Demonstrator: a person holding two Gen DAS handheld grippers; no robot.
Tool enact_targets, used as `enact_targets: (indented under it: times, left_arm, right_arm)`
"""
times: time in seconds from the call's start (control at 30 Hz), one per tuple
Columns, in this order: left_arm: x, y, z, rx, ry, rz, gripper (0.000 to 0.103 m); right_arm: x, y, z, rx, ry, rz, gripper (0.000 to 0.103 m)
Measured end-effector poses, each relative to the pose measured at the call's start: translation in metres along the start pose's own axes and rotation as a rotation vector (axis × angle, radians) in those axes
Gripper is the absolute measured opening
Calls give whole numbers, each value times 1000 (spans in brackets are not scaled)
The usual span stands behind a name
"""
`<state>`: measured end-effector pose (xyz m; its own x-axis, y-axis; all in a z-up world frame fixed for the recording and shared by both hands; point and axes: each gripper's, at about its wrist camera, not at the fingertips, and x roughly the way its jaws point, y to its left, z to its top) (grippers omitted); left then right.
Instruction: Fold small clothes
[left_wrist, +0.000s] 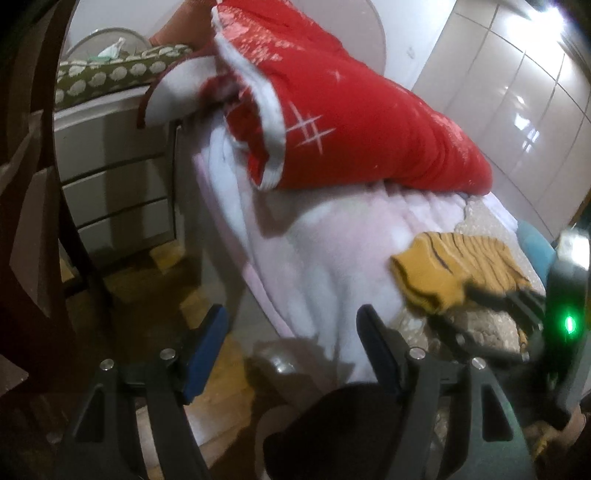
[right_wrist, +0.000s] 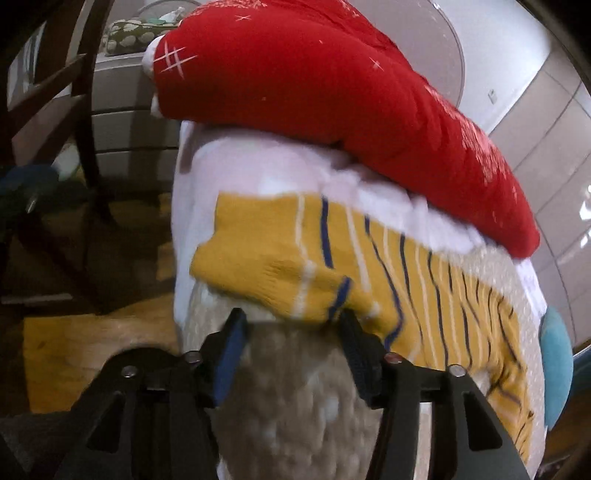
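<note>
Striped sock (right_wrist: 369, 280) lying flat, lengthwise left-right

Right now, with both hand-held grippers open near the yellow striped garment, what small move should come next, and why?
Probably ease the right hand-held gripper forward and close it on the near edge of the yellow striped garment. Its jaws stand open at that edge, gripping nothing. The left hand-held gripper is open too, off to the side over the pale blanket.

Striped mustard garment (right_wrist: 388, 280) — flat, bed-edge
</note>
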<state>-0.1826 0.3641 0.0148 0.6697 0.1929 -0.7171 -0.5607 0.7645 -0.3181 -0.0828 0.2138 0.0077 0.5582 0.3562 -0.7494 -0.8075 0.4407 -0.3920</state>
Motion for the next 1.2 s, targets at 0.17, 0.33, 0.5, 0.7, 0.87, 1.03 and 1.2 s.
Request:
enact_targets:
  times: [0.17, 0.33, 0.5, 0.7, 0.87, 1.03, 1.2]
  left_arm:
    - [-1, -3, 0, 2, 1, -10, 71]
    - [-14, -31, 5, 50, -29, -39, 71]
    - [-22, -72, 7, 127, -40, -89, 71]
    - [-17, -144, 0, 262, 0, -185, 71]
    - [-2, -209, -17, 351, 106, -290, 72]
    - [11, -270, -46, 478, 176, -329, 72]
    - [35, -296, -72, 497, 294, -368, 72]
  right_arm:
    - [8, -11, 25, 87, 16, 46, 13]
    - [-38, -99, 21, 379, -84, 56, 6]
    - [-94, -237, -51, 771, -162, -22, 6]
    - [-129, -361, -224, 1213, -124, -156, 6]
    - [-120, -398, -348, 1448, -14, -225, 6]
    - [-108, -406, -417, 1593, 27, -201, 7]
    - [-132, -405, -462, 1749, -90, -62, 22]
